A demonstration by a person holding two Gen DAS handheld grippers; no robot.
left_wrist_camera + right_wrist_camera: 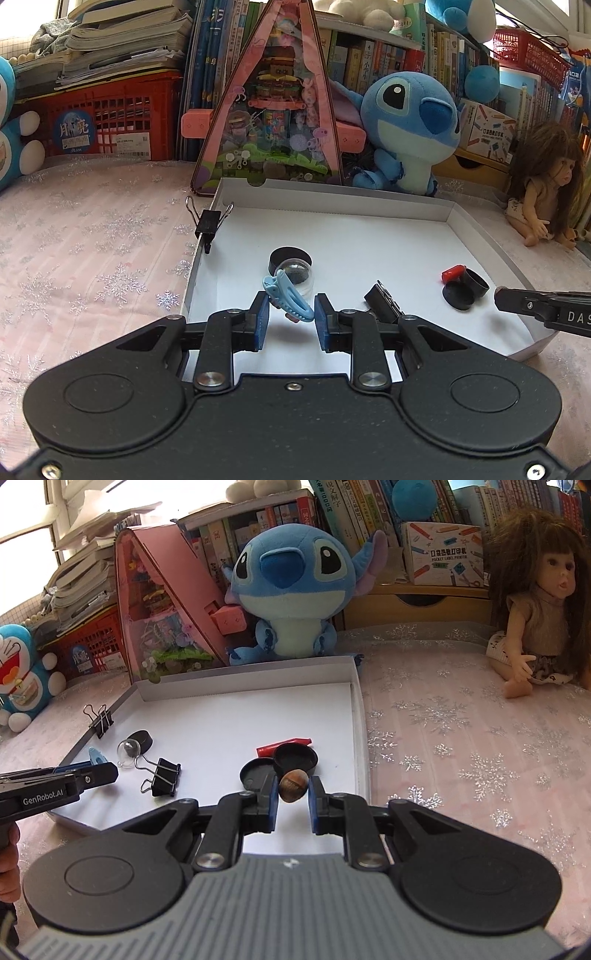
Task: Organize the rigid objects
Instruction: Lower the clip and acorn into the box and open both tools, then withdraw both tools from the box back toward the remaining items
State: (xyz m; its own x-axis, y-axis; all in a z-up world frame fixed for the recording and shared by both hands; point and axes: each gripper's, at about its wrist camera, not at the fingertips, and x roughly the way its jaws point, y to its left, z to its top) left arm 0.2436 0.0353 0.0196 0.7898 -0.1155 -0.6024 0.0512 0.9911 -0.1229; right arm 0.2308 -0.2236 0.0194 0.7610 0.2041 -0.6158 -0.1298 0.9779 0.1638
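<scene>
My left gripper (291, 314) is shut on a light blue hair clip (286, 297), held slantwise between the blue pads over the near part of the white tray (351, 236). My right gripper (293, 794) is shut on a brown nut (293, 784) just above a black round pot (295, 758) and its lid (256, 773). In the tray lie a red cap (284, 746), a black binder clip (162, 775), a clear dome (129, 751) and a black cap (142, 740). A second binder clip (208, 223) is clamped on the tray's left rim.
A blue plush toy (410, 122) and a pink triangular display box (273, 110) stand behind the tray. To its right, a doll (535, 602) sits on the pink snowflake cloth (461, 738). A red basket (110, 122) with stacked books and a bookshelf line the back.
</scene>
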